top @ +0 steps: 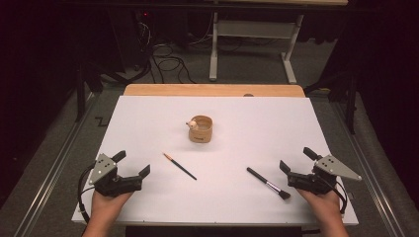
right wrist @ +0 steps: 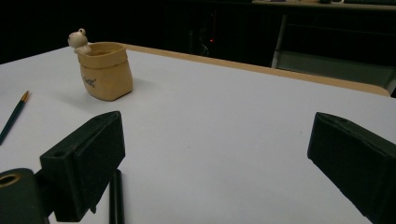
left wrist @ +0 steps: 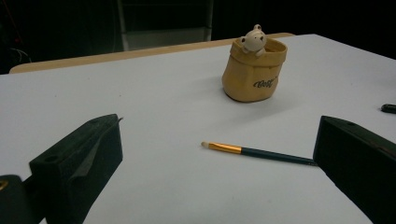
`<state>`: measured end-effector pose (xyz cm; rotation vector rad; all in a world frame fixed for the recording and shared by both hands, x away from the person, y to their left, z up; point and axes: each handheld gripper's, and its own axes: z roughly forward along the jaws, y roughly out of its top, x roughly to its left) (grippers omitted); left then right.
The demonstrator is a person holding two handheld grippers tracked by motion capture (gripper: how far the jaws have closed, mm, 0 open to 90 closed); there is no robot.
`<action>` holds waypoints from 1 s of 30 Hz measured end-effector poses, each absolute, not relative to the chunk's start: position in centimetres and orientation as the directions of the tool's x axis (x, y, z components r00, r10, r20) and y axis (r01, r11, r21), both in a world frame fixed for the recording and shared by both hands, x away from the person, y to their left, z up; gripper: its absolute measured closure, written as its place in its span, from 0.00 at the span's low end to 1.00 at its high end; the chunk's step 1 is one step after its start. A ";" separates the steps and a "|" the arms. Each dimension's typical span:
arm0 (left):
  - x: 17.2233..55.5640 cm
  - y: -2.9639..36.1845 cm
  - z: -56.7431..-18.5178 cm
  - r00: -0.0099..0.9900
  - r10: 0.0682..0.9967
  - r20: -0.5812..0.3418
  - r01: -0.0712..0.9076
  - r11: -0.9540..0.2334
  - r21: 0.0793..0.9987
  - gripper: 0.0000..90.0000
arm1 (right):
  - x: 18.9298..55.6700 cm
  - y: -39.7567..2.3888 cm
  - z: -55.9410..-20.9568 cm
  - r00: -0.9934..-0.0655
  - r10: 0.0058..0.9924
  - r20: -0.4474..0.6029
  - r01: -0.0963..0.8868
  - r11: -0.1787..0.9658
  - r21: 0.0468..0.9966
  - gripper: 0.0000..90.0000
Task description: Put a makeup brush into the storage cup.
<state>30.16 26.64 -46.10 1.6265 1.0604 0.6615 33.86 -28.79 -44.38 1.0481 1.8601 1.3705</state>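
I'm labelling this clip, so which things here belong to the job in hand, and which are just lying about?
Job:
thin brush, near the open left gripper
makeup brush, near the open right gripper
bear pot

Lying about:
desk frame
floor cables

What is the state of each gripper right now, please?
Left gripper: open, holding nothing, near the thin brush.
Right gripper: open, holding nothing, near the makeup brush.

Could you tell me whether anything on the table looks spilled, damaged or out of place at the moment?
Nothing stands out. The tan holder stands upright, and the thin brush and makeup brush lie flat on the white tabletop, each apart from the open left hand-held gripper and right hand-held gripper.
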 end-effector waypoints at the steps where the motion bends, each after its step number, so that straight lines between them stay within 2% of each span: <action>1: 30.2 26.6 -46.1 0.457 0.885 -0.085 0.313 -0.071 0.947 0.03 | 33.9 -28.8 -44.4 -0.513 0.858 -0.010 0.245 0.158 0.957 0.05; 30: 30.9 26.1 -46.9 0.451 0.890 -0.073 0.420 -0.139 0.897 0.04 | 34.1 -28.6 -44.8 -0.520 0.854 -0.002 0.267 0.165 0.949 0.06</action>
